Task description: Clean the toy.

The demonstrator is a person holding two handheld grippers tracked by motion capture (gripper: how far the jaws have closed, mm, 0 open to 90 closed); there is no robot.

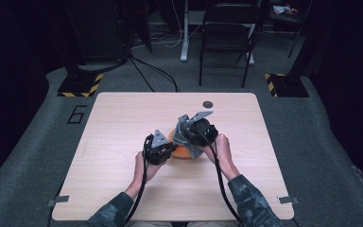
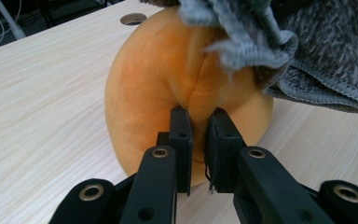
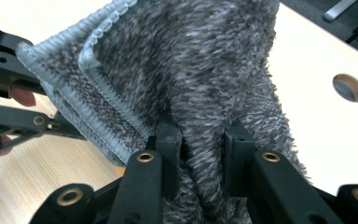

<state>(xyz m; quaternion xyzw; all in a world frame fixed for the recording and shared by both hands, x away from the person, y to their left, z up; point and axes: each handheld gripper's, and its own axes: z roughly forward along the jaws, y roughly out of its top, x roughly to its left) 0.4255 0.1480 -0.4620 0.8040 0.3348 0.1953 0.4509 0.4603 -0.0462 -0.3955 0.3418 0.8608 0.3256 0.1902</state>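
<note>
At mid-table (image 1: 123, 123), the round orange plush cushion (image 2: 168, 88) is pinched by the left gripper (image 2: 199, 140); the grey fluffy towel (image 3: 205, 70) is clamped by the right gripper (image 3: 200, 154). Seemingly mid-wipe or uncovering; steady lifting is needed next.

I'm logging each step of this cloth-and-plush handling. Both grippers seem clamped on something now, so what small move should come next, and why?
Probably lift the right gripper a little further, drawing the grey cloth up off the orange plush. Its jaws are shut on a fold of the cloth, which drapes over the plush's top, while the left gripper pinches the plush's seam and can hold it down on the table.
</note>
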